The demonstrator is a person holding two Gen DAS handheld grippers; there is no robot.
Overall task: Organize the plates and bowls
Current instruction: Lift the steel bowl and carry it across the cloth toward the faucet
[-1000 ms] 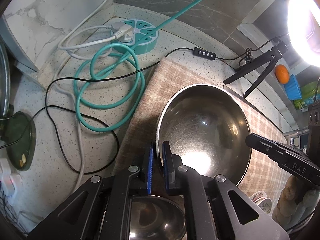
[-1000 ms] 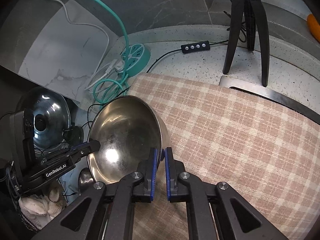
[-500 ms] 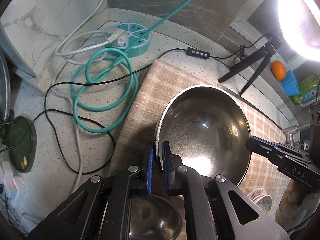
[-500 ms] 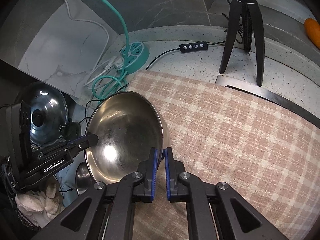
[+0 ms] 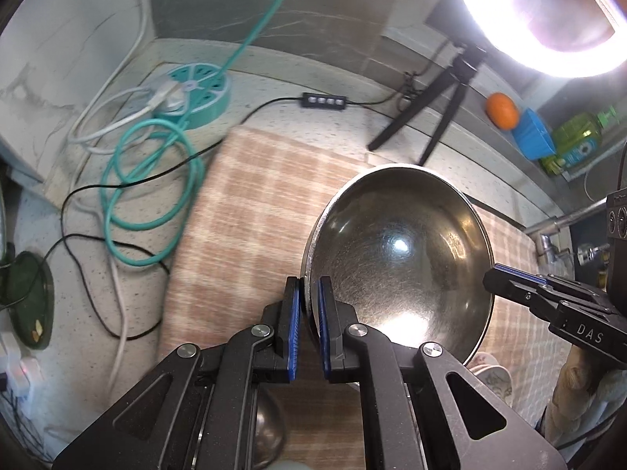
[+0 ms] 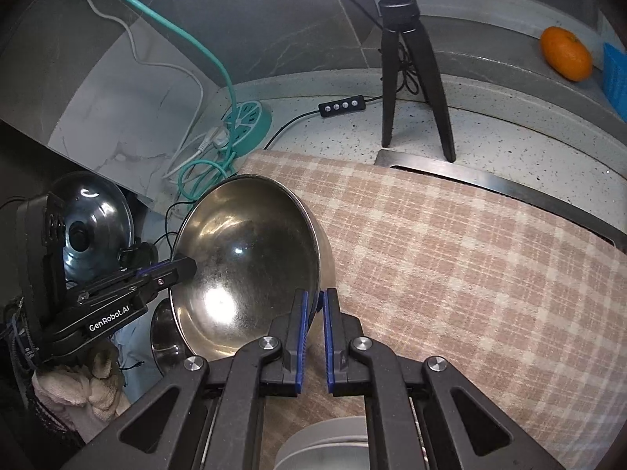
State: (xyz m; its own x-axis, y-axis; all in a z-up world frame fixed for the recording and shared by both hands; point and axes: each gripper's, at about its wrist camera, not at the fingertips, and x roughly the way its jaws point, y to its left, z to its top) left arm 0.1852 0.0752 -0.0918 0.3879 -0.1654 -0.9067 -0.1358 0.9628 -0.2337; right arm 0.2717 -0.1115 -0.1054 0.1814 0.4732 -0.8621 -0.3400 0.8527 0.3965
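- Big steel bowl [image 5: 395, 258] is up off the checked cloth [image 5: 250, 211], tilted, so you look right into it from both wrist views.
- Left tool [image 5: 309, 293] is pinched tight on the bowl's rim, one blue pad inside, one outside.
- Right tool [image 6: 314, 305] does the same on the opposite rim, clamped on the thin metal edge.
- So it's a two-handed carry, one tool on each side of the bowl.
- A smaller steel bowl [image 5: 266, 427] sits lower down, partly hidden behind the left tool.
- Patterned dish [image 5: 490, 372] peeks out under the big bowl's edge, can't tell much more.
- On the speckled desk [image 6: 352, 133]: teal power strip [image 6: 247, 121] with looped cable, black tripod [image 6: 411, 66], an orange [image 6: 566, 53] on the ledge behind.
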